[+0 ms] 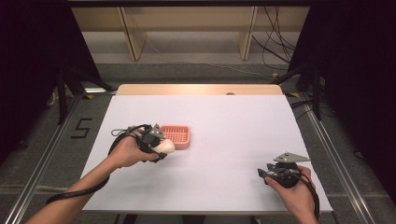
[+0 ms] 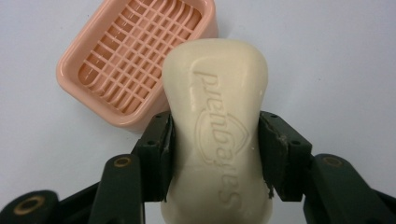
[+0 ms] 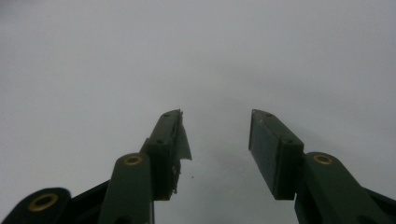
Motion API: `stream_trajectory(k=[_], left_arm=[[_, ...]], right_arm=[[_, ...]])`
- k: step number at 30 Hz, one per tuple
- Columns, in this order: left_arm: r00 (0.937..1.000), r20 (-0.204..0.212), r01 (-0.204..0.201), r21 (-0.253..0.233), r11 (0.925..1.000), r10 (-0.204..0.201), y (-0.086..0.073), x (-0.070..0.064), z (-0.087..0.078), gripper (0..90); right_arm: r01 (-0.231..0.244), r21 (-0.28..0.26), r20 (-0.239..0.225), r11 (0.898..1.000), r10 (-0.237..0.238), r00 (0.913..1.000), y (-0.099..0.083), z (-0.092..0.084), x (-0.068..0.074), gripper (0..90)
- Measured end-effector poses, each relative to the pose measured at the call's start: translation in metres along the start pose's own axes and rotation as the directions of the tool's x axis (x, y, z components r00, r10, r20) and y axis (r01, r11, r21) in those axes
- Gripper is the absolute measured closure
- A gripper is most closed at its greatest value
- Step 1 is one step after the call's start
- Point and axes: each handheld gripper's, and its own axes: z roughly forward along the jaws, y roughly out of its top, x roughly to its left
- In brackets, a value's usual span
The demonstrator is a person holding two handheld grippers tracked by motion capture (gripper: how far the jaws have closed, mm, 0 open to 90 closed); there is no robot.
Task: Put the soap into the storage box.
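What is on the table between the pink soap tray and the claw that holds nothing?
Nothing: in the high view, bare white table stretches from the pink slatted plastic soap tray to the open right claw.

soap bar (image 2: pixel 215 126): waxy, matt, embossed | soap dish (image 2: pixel 135 56): smooth pink plastic | table (image 1: pixel 224 135): matt white

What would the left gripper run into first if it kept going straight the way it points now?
Probably the pink soap dish: the left gripper, shut on the soap bar, points at its near edge, though depth is unclear.
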Motion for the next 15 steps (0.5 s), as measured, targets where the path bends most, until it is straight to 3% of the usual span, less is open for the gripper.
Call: stream_trajectory(k=[1, 15], left_arm=[[0.9999, -0.002, 0.013, -0.009, 0.9999, -0.013, 0.000, 0.000, 0.000, 48.6], [0.9994, -0.011, -0.032, 0.033, 0.9989, 0.032, 0.008, 0.010, -0.003, 48.6]], right_arm=[[0.025, -0.007, 0.005, 1.000, -0.025, 0.9997, -0.001, 0.001, -0.002, 54.7], [0.012, -0.012, 0.006, 1.000, -0.012, 0.9999, -0.001, 0.002, -0.001, 54.5]])
